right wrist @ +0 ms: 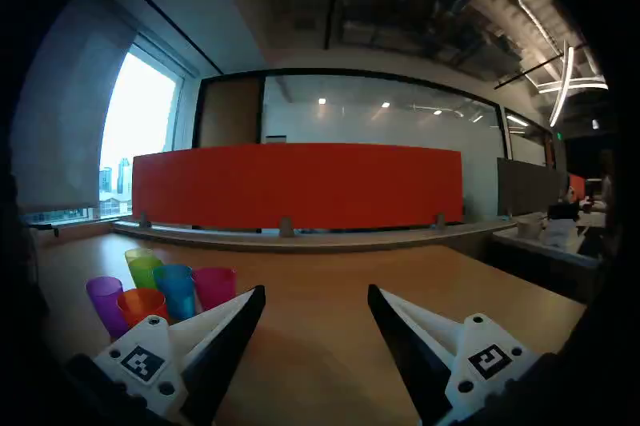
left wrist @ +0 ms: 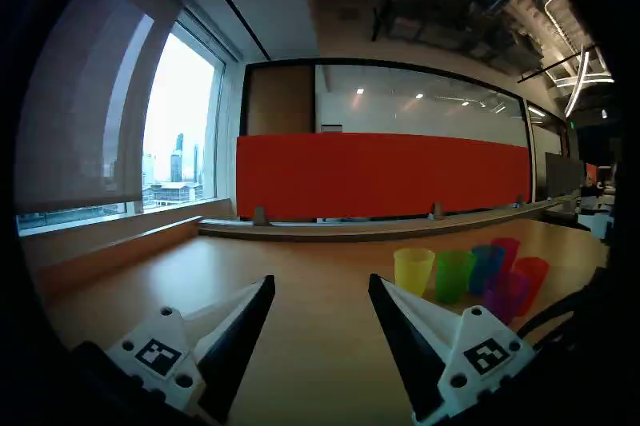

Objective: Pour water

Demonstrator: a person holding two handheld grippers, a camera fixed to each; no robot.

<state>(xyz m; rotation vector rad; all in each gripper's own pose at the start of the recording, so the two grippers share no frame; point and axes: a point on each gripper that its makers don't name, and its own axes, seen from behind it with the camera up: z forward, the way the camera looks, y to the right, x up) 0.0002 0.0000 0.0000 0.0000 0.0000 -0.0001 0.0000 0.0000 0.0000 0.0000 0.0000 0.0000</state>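
Several coloured plastic cups stand close together on the wooden table. In the left gripper view a yellow cup, a green cup, a blue cup, a pink cup, an orange cup and a purple cup sit to the right of my left gripper, which is open and holds nothing. In the right gripper view the same cluster, purple cup, orange cup, blue cup, pink cup and green cup, lies left of my open right gripper.
A long red partition on a low ledge closes off the far side of the table. A large window with a sill runs along the left. Another desk with objects stands at the far right.
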